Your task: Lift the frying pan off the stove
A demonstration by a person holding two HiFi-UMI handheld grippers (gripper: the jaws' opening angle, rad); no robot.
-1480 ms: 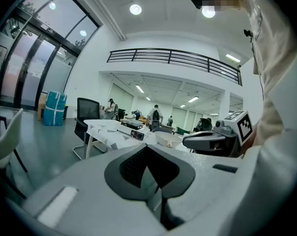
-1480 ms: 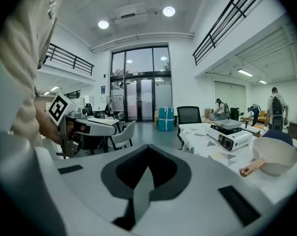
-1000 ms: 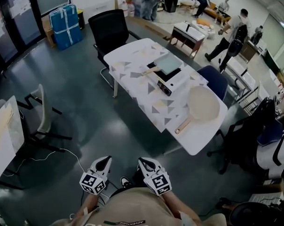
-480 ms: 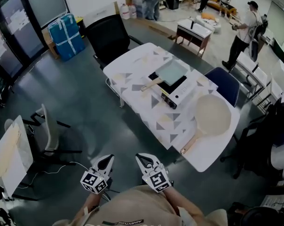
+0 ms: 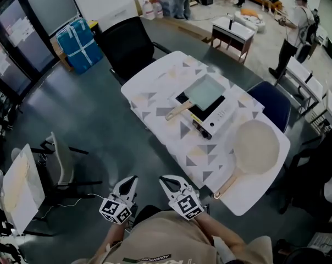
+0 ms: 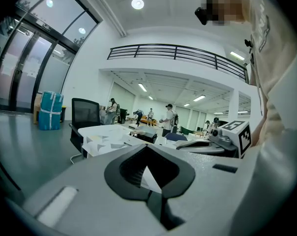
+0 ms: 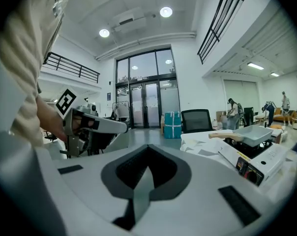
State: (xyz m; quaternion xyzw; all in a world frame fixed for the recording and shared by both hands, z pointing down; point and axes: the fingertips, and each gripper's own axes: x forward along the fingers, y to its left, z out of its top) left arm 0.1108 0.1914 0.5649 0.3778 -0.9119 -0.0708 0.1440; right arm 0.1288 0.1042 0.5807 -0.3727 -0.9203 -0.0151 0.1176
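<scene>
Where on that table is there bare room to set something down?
The table is bare at its end by the black chair, up to the stove. A bare strip runs along the near edge, beside the frying pan handle. The round pan crowds the end by the blue chair.

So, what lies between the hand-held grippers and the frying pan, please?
In the head view, only dark floor and the patterned table lie between the left hand-held gripper, the right hand-held gripper and the frying pan.
</scene>
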